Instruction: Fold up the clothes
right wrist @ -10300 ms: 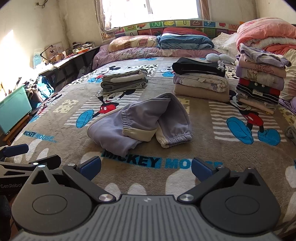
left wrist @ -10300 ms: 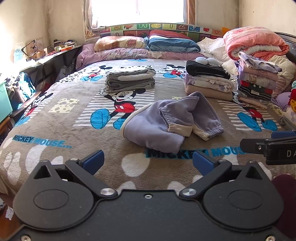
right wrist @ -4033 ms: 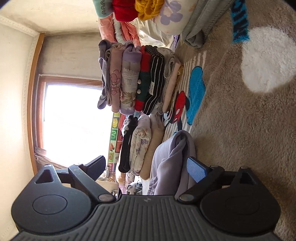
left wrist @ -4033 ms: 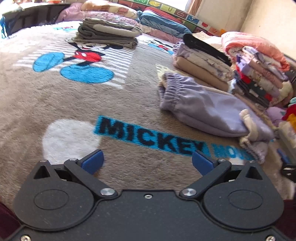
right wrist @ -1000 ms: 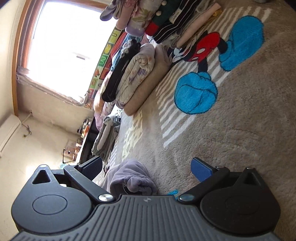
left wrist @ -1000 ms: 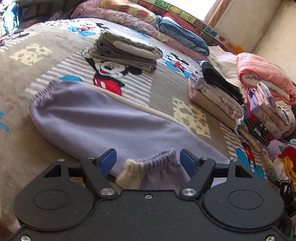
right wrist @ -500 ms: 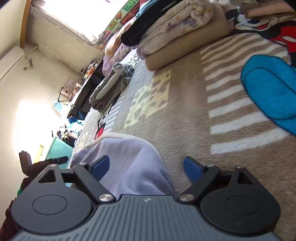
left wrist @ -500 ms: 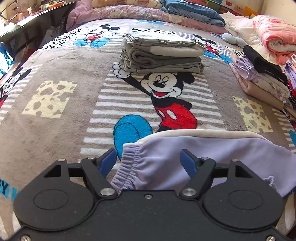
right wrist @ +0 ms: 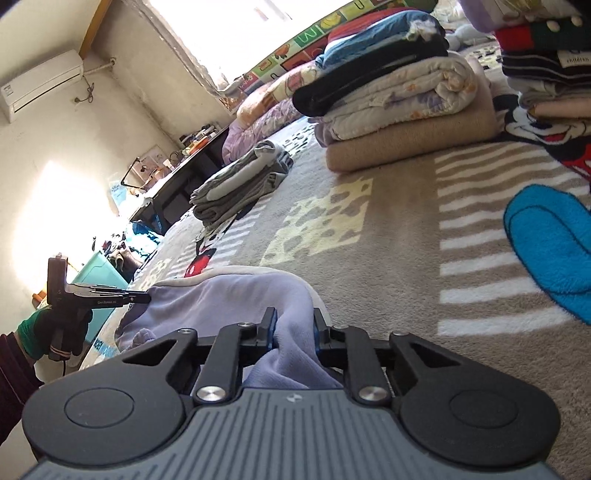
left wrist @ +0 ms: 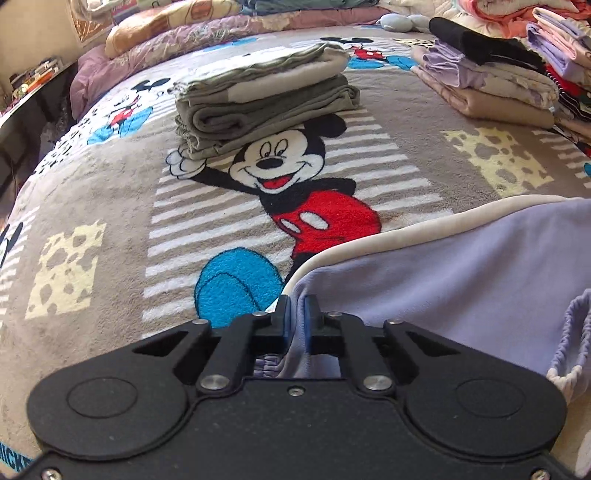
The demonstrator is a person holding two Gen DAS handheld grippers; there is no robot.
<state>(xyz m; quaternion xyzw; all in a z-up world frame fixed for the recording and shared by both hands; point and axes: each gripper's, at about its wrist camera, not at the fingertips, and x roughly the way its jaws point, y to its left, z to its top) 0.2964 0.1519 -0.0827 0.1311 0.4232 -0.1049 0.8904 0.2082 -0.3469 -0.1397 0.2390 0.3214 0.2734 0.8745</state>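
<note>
Two claws are pinching the same lavender fleece garment with cream trim (left wrist: 436, 280), which is lying on the near part of the bed: the left claw (left wrist: 294, 317) is pressed onto its cream-edged corner, and the right claw (right wrist: 294, 328) is squeezing a bunched fold of it. Beyond it, a folded grey stack of clothes (left wrist: 258, 99) is sitting on the brown Mickey Mouse blanket (left wrist: 110, 192), well apart from the garment. A taller folded pile of tan, floral and black fabrics (right wrist: 399, 110) is resting further right, with nothing lying between it and the garment. Pillows (left wrist: 166, 22) are lining the head of the bed. A gloved hand (right wrist: 48, 328) is gripping the left tool's handle. A white air conditioner (right wrist: 40, 85) is hanging on the cream wall.
</note>
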